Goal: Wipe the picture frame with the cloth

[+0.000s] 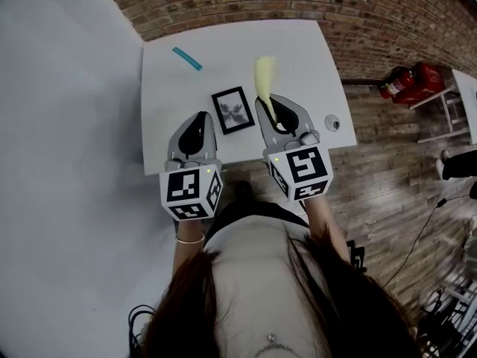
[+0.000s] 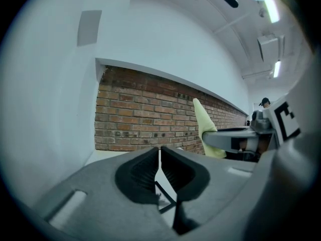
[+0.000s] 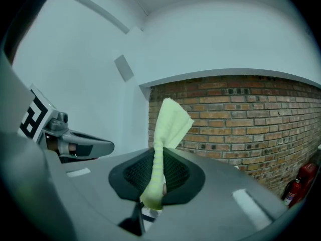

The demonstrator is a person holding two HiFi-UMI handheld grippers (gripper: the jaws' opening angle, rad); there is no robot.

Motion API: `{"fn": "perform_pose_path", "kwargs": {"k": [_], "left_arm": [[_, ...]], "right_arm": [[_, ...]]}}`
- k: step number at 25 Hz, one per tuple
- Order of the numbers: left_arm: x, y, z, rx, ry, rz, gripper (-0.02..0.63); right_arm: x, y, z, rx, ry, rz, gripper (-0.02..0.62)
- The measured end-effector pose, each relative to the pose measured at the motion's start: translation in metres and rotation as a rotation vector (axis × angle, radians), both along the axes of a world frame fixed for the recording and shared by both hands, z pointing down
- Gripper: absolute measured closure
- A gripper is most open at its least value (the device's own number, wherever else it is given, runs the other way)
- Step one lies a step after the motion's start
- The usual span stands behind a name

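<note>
Black rectangular picture frame (image 1: 232, 110) flat on white surface (image 1: 298, 51). Right tool (image 1: 271, 104) just right of frame, clamped on pale yellow cloth (image 1: 264, 77). Left tool (image 1: 200, 116) just left of frame, narrow slit, empty. Best: bring cloth down onto frame face, steady frame edge with left tool, wipe across.

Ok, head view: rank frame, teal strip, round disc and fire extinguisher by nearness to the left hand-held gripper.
1. Frame, just right of the left hand-held gripper.
2. Teal strip, far side of table.
3. Round disc, table's right edge.
4. Fire extinguisher, off the table, far right.
</note>
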State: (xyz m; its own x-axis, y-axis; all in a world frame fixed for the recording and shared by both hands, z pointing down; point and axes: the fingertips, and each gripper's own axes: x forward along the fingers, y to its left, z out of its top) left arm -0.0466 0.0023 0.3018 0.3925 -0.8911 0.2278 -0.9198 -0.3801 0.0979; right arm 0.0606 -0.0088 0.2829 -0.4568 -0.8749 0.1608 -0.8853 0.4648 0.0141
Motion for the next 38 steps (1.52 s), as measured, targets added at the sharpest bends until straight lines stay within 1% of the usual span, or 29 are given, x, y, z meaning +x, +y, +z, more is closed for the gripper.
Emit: {"fn": "perform_pose_path", "kwargs": {"k": [7, 17, 22, 28, 38], "left_arm": [[-0.016, -0.015, 0.013, -0.046, 0.027, 0.048, 0.584], [-0.020, -0.017, 0.042, -0.155, 0.061, 0.089, 0.566], [-0.019, -0.020, 0.055, -0.196, 0.059, 0.087, 0.560], [-0.017, -0.028, 0.063, -0.223, 0.050, 0.071, 0.551], [-0.017, -0.040, 0.086, -0.280, 0.095, 0.003, 0.534]], "right_arm": [[-0.016, -0.010, 0.007, -0.027, 0.016, 0.031, 0.561], [-0.021, -0.017, 0.021, -0.069, 0.033, 0.040, 0.561], [-0.025, -0.027, 0.026, -0.075, 0.037, 0.015, 0.561], [-0.026, -0.046, 0.029, -0.083, 0.039, -0.021, 0.561], [-0.029, -0.078, 0.039, -0.109, 0.081, -0.104, 0.561]]}}
